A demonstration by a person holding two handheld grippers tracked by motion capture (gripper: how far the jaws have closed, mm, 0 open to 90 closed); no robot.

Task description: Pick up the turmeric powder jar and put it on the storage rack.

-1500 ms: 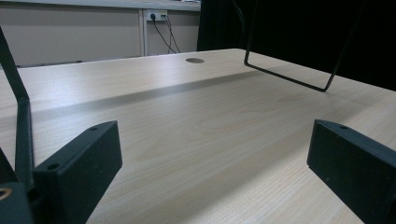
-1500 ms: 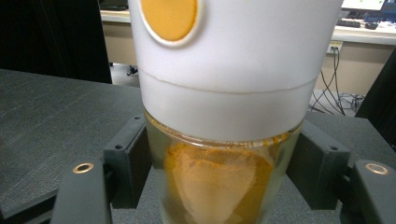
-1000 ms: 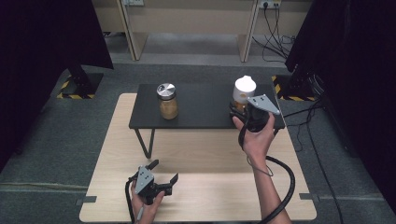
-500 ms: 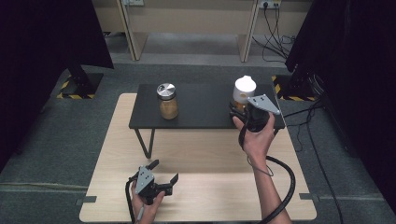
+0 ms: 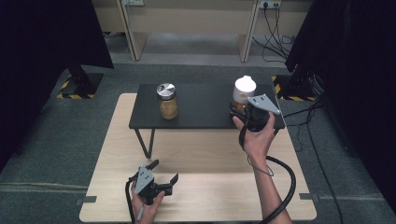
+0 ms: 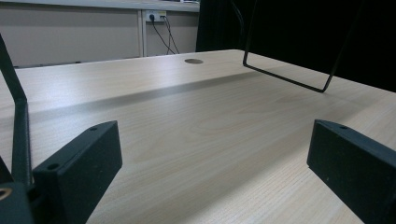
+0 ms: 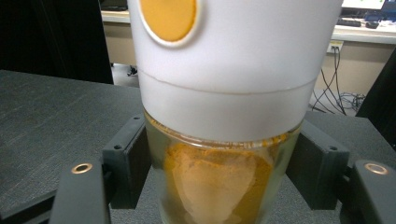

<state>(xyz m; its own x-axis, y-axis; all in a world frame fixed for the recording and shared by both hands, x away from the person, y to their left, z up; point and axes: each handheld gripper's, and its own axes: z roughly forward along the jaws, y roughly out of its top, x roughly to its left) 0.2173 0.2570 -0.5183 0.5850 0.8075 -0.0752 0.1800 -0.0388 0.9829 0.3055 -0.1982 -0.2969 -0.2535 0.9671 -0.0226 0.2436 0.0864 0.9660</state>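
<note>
A glass jar with a tall white cap [image 5: 244,89] and orange powder inside [image 7: 219,177] stands at the right end of a low black shelf [image 5: 201,108]. My right gripper [image 5: 239,111] is shut on this jar, its two black jaws pressed against the glass just under the cap. A second jar with a silver lid [image 5: 167,101], also holding orange-brown powder, stands alone on the shelf's left part. My left gripper [image 5: 163,171] rests low over the near edge of the wooden table [image 5: 205,154], open, with bare tabletop between its fingers [image 6: 79,168].
The black shelf stands on thin wire legs [image 6: 285,77] on top of the wooden table. A round cable hole [image 6: 193,61] is in the tabletop. Dark curtains and cabinet legs lie beyond the table. A black cable [image 5: 285,186] trails from the right gripper.
</note>
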